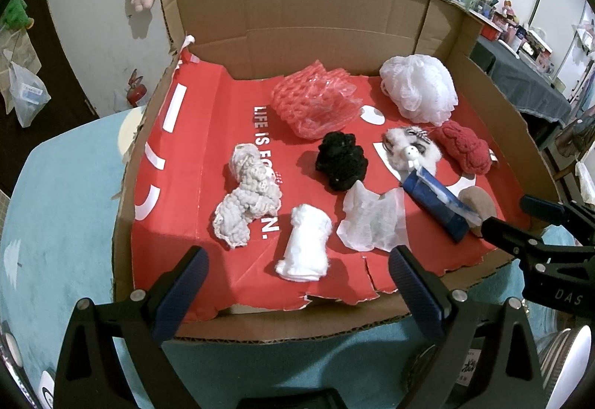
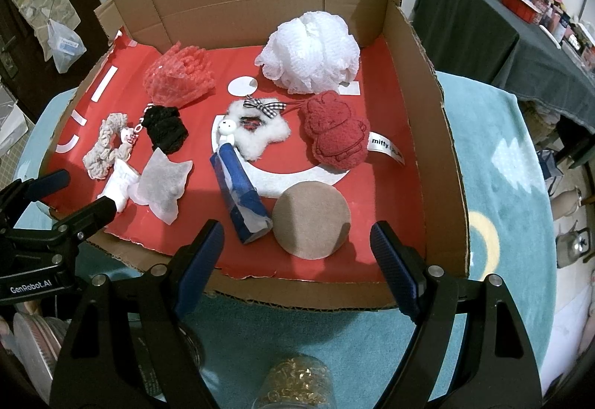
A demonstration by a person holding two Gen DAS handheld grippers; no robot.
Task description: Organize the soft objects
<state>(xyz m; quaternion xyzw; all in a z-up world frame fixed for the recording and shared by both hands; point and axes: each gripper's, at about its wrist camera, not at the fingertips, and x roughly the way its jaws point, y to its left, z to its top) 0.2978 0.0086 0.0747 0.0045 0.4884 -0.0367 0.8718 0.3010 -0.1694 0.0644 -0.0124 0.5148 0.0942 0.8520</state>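
Both grippers hover at the near edge of the cardboard tray [image 2: 424, 81], above the teal cloth [image 2: 502, 148]. Left gripper [image 1: 297, 273]: fingers spread wide, nothing between them. Right gripper [image 2: 297, 247]: likewise spread wide and empty.

All soft items lie on the tray's red liner [image 2: 372, 253].
- Blue packet [image 2: 240, 195]: elongated; in the right wrist view its long axis runs from the near edge back toward the centre, leaning slightly left at the far end. The near end lies just beside the brown round pad [image 2: 312, 219]; whether they touch, cannot tell. The far end meets the white fluffy star ornament [image 2: 260, 137].
- Red plush figure [image 2: 336, 132]: lies flat to the right of the star, head toward the back wall, "miffy" label sticking out to the right.
- White mesh bath pouf [image 2: 310, 52]: back right corner.
- Red foam net [image 2: 178, 74]: back left of centre.
- Black scrunchie [image 2: 165, 128]: centre left.
- Beige knitted scrunchie [image 1: 247, 195]: left side.
- White cloth roll [image 1: 306, 247]: directly ahead of the left gripper, long axis roughly front to back.
- Thin white sheet [image 1: 372, 219]: crumpled, to the right of the roll.
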